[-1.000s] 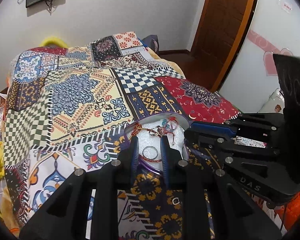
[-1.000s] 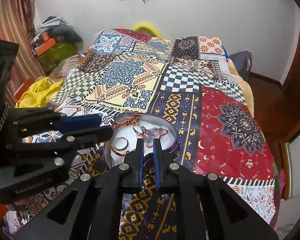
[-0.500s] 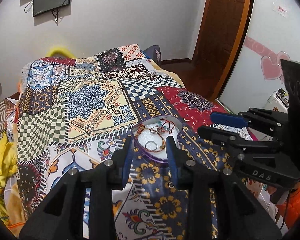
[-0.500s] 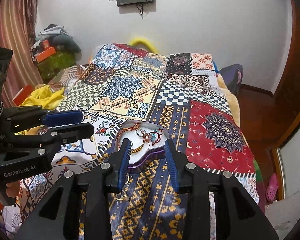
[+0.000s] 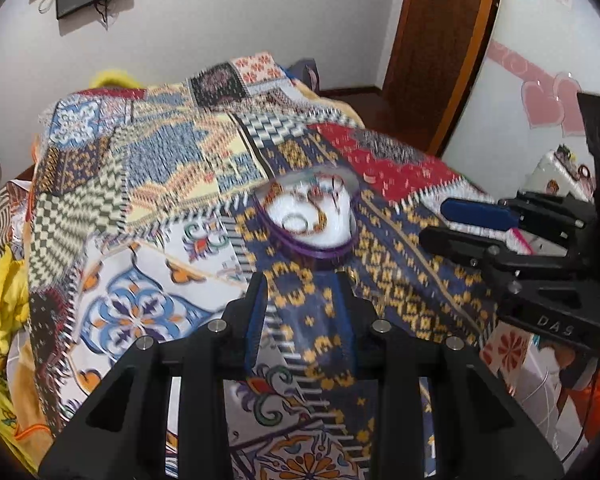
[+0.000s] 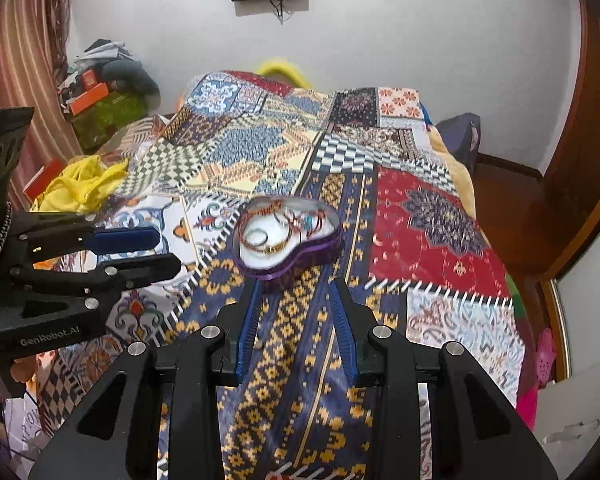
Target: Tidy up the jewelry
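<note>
The heart-shaped box of bangles and chains sits just ahead of the right gripper, whose jaws are wide and empty; the left gripper is likewise spread. Reaching in carelessly risks snagging tangled strands (they overlap) and tipping the box on the soft bedspread.

Even indoor light, motion blur, fisheye edges
</note>
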Demonstrator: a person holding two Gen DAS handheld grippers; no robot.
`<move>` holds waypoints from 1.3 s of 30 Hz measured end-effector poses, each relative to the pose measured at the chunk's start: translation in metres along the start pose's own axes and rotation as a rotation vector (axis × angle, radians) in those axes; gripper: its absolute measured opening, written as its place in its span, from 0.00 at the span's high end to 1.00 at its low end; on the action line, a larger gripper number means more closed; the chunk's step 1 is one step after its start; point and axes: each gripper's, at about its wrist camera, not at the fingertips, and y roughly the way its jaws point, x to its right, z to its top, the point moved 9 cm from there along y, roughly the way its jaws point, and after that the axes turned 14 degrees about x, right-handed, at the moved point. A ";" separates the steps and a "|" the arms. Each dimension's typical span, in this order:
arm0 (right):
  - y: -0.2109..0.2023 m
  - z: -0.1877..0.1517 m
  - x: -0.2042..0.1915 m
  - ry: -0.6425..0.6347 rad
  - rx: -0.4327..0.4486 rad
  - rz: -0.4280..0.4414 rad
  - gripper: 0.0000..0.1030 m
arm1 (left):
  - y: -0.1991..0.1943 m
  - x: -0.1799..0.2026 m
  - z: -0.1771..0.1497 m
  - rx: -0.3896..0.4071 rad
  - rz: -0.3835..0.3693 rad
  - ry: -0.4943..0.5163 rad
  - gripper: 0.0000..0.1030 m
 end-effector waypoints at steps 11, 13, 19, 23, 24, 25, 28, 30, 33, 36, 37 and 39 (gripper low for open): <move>0.006 -0.034 0.006 0.029 -0.066 0.011 0.69 | 0.034 0.018 -0.039 -0.112 -0.053 0.038 0.69; 0.005 -0.038 0.006 0.031 -0.069 0.012 0.69 | 0.037 0.020 -0.042 -0.120 -0.072 0.027 0.69; 0.005 -0.044 0.004 0.036 -0.077 0.031 0.69 | 0.044 0.023 -0.039 -0.112 -0.099 0.004 0.76; 0.006 -0.048 0.001 0.038 -0.088 0.042 0.69 | 0.049 0.022 -0.038 -0.111 -0.100 -0.010 0.91; 0.007 -0.049 0.001 0.039 -0.090 0.044 0.69 | 0.049 0.021 -0.038 -0.110 -0.101 -0.014 0.92; 0.008 -0.050 -0.001 0.041 -0.092 0.049 0.69 | 0.049 0.020 -0.038 -0.109 -0.106 -0.022 0.92; 0.009 -0.051 -0.008 0.035 -0.097 0.063 0.69 | 0.046 0.016 -0.037 -0.103 -0.098 -0.027 0.92; 0.010 -0.050 -0.013 0.025 -0.098 0.072 0.69 | 0.042 0.013 -0.037 -0.093 -0.084 -0.029 0.92; 0.015 -0.049 -0.020 0.018 -0.104 0.087 0.69 | 0.032 0.004 -0.035 -0.072 -0.064 -0.040 0.92; 0.021 -0.049 -0.026 0.010 -0.113 0.095 0.69 | 0.021 -0.006 -0.030 -0.045 -0.049 -0.045 0.92; 0.023 -0.050 -0.030 0.001 -0.116 0.098 0.69 | 0.017 -0.009 -0.029 -0.036 -0.045 -0.045 0.92; 0.027 -0.050 -0.033 -0.017 -0.119 0.090 0.69 | 0.011 -0.012 -0.027 -0.025 -0.038 -0.045 0.92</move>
